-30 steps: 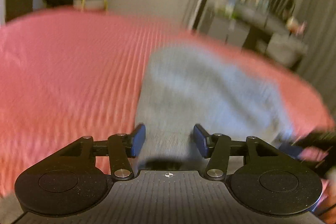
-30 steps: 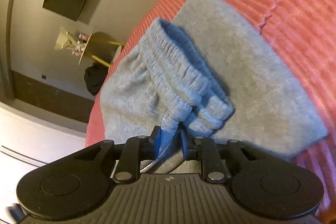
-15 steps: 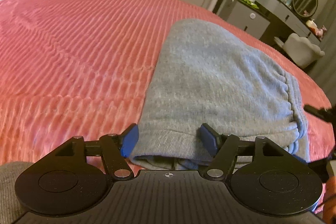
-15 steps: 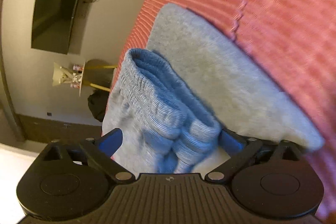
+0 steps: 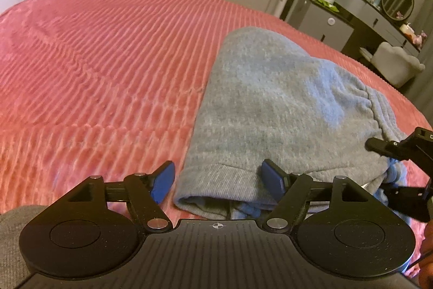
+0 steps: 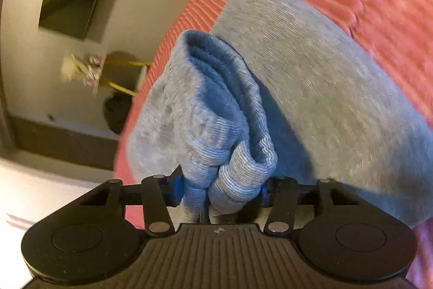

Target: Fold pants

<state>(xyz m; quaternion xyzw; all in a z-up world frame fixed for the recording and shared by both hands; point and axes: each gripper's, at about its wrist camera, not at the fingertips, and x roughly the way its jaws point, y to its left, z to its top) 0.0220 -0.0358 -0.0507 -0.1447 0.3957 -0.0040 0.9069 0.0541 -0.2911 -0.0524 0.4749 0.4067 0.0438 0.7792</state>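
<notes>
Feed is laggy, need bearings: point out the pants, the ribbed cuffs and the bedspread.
pants (image 5: 270, 104), left wrist view, top folded layer.
ribbed cuffs (image 6: 230, 178), right wrist view, bunched ribbing.
bedspread (image 5: 108, 58), left wrist view, bare ridged surface.

In the right wrist view, ribbed cuffs of the pants fill the centre bottom and cover the right gripper pads, so contact there cannot be judged. Motion blur smears the stool at centre left. In the left wrist view, the right gripper is cut off at the right edge, and bottles on the dresser, upper right, are too small to identify.
</notes>
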